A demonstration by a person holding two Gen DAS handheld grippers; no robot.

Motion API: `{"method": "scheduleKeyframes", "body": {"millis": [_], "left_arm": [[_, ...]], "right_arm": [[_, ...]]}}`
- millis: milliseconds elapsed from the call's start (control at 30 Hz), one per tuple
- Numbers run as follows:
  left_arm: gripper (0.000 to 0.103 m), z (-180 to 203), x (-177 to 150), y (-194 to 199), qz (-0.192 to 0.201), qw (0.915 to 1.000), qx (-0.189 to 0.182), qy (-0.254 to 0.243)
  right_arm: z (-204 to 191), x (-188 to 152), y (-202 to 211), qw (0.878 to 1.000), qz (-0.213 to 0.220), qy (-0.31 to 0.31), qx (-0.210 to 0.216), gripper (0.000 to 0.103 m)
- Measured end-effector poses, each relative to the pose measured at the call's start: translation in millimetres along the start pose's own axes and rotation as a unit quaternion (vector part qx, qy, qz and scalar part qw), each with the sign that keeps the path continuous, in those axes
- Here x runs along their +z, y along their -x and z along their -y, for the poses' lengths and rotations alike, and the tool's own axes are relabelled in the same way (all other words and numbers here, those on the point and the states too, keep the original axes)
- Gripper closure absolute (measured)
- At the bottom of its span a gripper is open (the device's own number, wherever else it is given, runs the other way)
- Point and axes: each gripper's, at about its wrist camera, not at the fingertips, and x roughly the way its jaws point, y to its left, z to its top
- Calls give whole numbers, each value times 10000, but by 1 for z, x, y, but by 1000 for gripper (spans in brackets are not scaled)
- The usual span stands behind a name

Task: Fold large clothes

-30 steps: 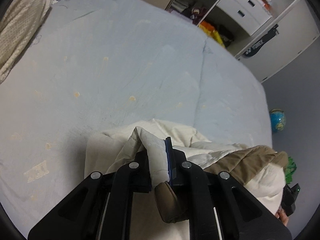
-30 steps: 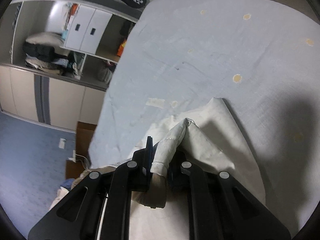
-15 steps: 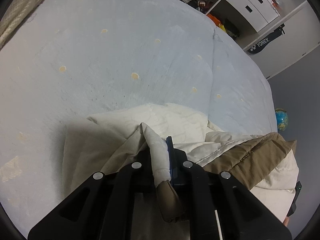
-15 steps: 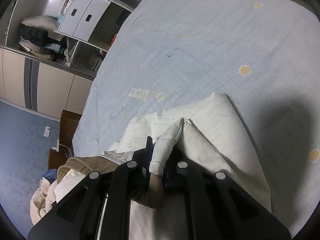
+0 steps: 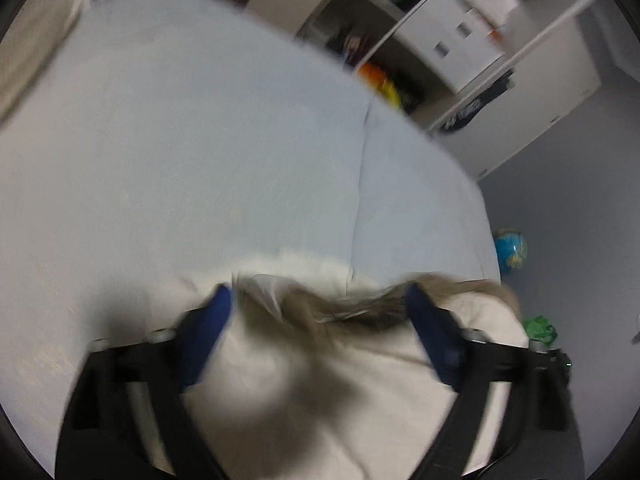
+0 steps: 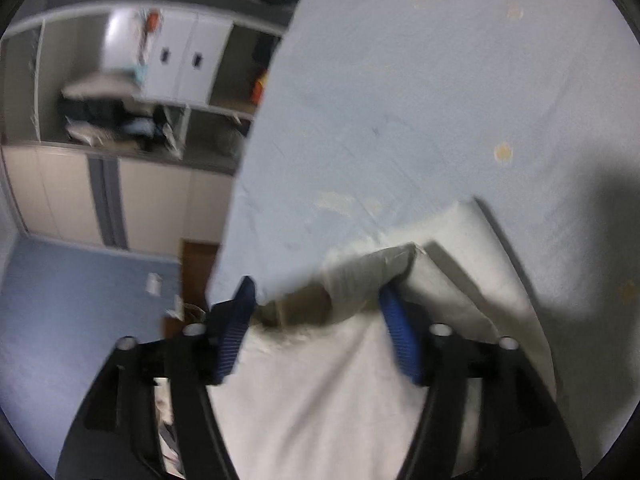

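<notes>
A large cream garment with a tan-brown outer side [image 5: 320, 360] lies bunched on the pale blue bed [image 5: 200, 160]. My left gripper [image 5: 318, 300] is open, its blue pads spread wide over the cloth, with a loose fold lying between them. In the right wrist view the same garment [image 6: 320, 380] lies on the bed [image 6: 440, 100]. My right gripper [image 6: 316, 292] is also open, and a rolled cream edge rests between its fingers. Both views are motion-blurred.
A cream blanket [image 5: 28, 52] lies at the bed's far left. White drawers and open shelves [image 5: 460, 32] stand beyond the bed. A globe [image 5: 510, 250] and something green [image 5: 540, 328] sit on the floor at right. A wardrobe [image 6: 120, 120] and blue floor [image 6: 80, 300] are left of the bed.
Both grippers were shut on folds of the garment's edge; now both have opened wide and let the cloth go. Both cameras are moving, so the frames are blurred.
</notes>
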Motion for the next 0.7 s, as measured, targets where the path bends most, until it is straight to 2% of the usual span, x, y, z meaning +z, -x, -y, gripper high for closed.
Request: {"method": "scheduleKeyframes", "body": {"millis": [100,200,367,467,567,667,700], "left_arm": [[12,2,11,21,244,9996,-136,104],[12,14,14,35,375,9992,-126,10],[13,74,-9,34,274,9964,-132,-786],[14,117,-30,23,153,9895,0,-1439],[18,158,-55,6,82,9746,345,-2210],[24,183,-74,-13,-22,9641,569,-2592],[25,184,-77,-19,-31,9628,645,-2625]], "right_arm": [[-5,10,24,9976,398,-366,428,35],[-23,10,34,9981,459,-98,400,35],[-73,-21,28,9949,155,994,11,35],[-107,-54,13,9798,-213,1962,-328,35],[-143,-102,-7,9388,-385,3286,-958,35],[-160,-141,-29,8941,-458,4212,-1451,35],[-162,-150,-35,8839,-462,4386,-1555,35]]}}
